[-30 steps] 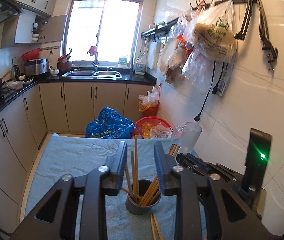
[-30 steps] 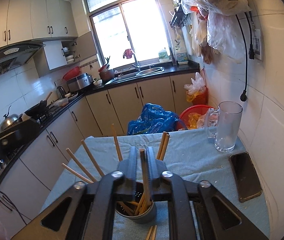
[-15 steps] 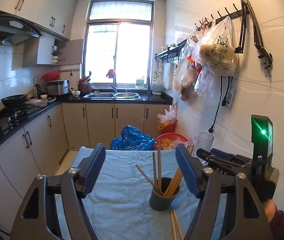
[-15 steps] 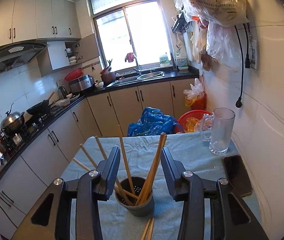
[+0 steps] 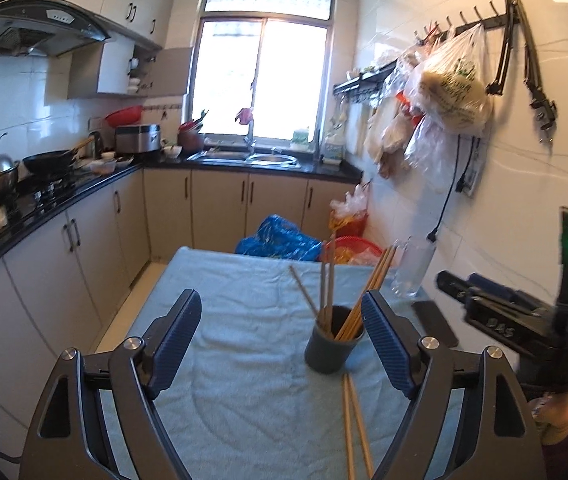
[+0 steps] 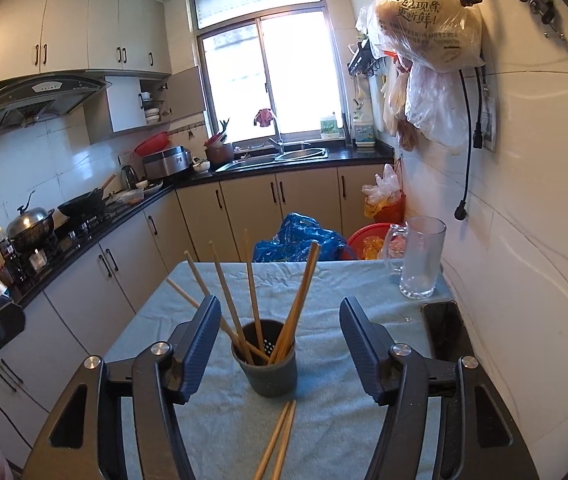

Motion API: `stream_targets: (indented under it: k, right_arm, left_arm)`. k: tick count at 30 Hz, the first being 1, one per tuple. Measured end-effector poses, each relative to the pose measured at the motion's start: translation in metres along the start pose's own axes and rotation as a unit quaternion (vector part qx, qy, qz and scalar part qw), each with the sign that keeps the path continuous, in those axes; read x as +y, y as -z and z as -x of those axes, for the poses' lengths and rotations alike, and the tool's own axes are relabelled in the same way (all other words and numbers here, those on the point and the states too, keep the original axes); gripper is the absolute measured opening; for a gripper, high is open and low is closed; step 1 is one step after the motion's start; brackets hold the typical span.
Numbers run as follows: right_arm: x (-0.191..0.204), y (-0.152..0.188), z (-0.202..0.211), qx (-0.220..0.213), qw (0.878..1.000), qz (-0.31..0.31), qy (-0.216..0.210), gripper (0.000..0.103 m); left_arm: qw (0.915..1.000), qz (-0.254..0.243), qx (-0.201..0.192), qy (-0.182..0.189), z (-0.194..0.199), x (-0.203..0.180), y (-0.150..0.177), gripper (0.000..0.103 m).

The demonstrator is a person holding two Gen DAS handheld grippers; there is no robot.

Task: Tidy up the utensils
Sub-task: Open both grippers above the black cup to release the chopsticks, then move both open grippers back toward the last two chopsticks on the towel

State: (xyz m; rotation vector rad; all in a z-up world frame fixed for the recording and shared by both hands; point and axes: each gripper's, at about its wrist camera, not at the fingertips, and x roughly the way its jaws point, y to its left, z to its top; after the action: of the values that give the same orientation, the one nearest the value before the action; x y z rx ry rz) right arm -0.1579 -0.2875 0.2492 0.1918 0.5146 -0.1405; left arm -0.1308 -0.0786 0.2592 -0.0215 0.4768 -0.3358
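Two loose chopsticks (image 6: 277, 440) lie lengthwise toward the holder (image 6: 264, 360), centred below the right tool (image 6: 279, 334), nearer than the left tool (image 5: 279, 332); both tools gape, empty.

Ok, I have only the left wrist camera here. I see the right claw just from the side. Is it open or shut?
Observer: Open. The right wrist view shows the right claw with its jaws wide apart and nothing between them.
Operator: Good. Does the cup have holes inside? I cannot see into it.
Observer: Yes. The grey cup shows small holes on its inner wall.
Operator: The glass mug is blurred for me. Is something in it?
Observer: The glass mug looks empty.
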Motion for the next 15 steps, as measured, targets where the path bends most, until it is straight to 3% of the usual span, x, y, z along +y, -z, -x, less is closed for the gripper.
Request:
stream_targets:
  k: [10, 15]
  right_arm:
    - [-0.012, 0.024, 0.01, 0.03, 0.999, -0.012, 0.014, 0.068]
    - [-0.02, 0.034, 0.012, 0.043, 0.999, -0.017, 0.023, 0.068]
  left_arm:
    - [0.9979, -0.01, 0.06, -0.021, -0.009, 0.0, 0.039, 0.084]
    - [0.9969, -0.007, 0.071, -0.033, -0.008, -0.001, 0.052, 0.084]
